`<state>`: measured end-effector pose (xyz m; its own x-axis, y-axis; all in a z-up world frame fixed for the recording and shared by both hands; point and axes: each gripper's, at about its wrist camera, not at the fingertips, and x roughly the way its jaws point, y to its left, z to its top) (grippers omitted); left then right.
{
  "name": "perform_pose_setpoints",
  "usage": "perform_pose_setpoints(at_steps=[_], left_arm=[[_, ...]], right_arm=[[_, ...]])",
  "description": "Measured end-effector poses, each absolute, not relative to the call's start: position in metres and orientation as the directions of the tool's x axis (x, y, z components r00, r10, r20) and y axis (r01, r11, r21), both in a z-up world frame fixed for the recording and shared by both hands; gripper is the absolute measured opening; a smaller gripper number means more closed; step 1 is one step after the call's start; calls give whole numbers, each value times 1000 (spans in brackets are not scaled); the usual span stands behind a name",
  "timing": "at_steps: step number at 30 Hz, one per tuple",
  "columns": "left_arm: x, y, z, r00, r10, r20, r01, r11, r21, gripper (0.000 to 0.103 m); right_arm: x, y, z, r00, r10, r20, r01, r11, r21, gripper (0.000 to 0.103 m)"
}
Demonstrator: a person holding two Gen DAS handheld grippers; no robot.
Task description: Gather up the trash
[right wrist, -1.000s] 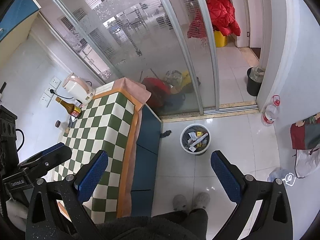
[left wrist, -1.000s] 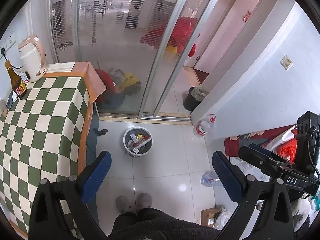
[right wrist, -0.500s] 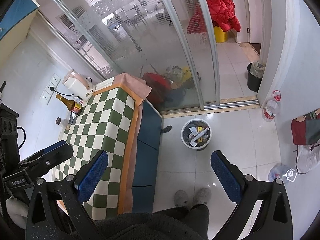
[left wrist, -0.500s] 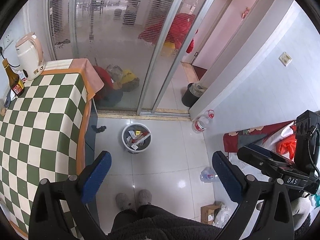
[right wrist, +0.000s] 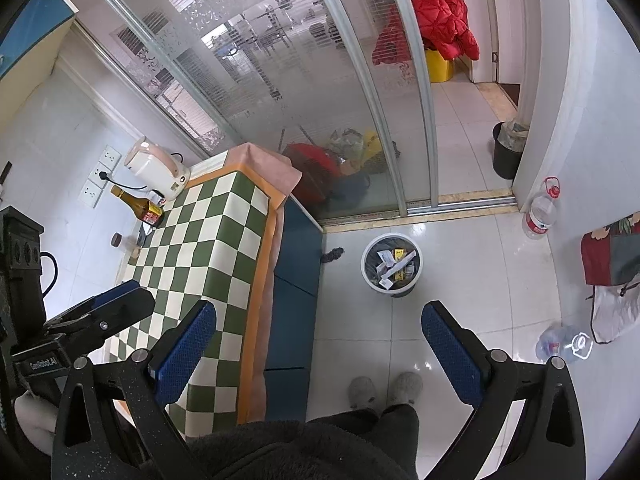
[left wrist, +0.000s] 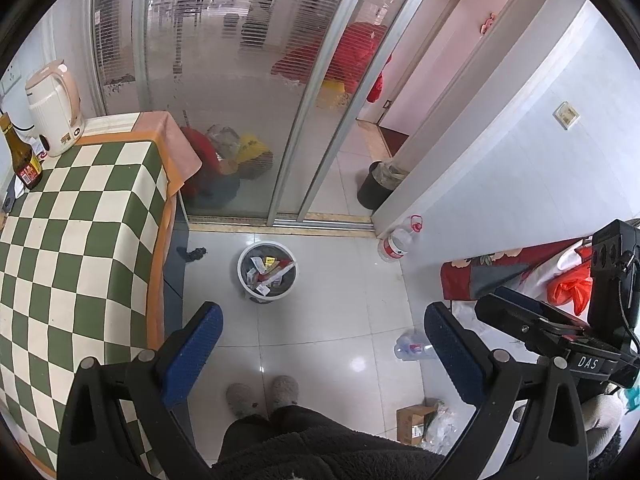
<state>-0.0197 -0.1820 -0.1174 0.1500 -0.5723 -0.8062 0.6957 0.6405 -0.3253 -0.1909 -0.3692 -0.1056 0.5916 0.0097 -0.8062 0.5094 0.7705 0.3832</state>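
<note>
Above tiled floor, left gripper (left wrist: 320, 354) and right gripper (right wrist: 318, 350) hung spread wide, nothing between blue pads. Trash bin (left wrist: 267, 271) stood ahead of both, beside blue cabinet (right wrist: 294, 280), already holding paper scraps. Right of bin, well apart: crushed clear bottle (left wrist: 412, 347), near wall. Judged light, thin-walled, slippery, springy; best pinched across neck or crumpled waist. Small cardboard box (left wrist: 414, 420) lay nearer person's feet, right of bin; light, stiff.

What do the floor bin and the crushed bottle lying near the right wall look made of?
Floor bin: likely smooth white plastic, judging by its even glossy rim, with a dark liner inside. Crushed bottle: thin clear plastic, see-through and dented, with a small red label.
</note>
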Motion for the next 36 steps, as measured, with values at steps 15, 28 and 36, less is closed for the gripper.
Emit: perform_pose_setpoints(at_steps=[15, 28, 36], left_arm=[[-18, -188, -120, 135, -576, -806, 697, 633, -336, 103], [-20, -192, -120, 121, -584, -803, 712, 614, -340, 103], [-22, -194, -119, 118, -585, -802, 714, 612, -341, 103]], right_arm=[[-191, -364, -104, 585, -2, -811, 528, 760, 379, 103], [-198, -366, -103, 587, -18, -809, 548, 745, 381, 103], [-200, -369, -102, 589, -18, -808, 547, 745, 382, 103]])
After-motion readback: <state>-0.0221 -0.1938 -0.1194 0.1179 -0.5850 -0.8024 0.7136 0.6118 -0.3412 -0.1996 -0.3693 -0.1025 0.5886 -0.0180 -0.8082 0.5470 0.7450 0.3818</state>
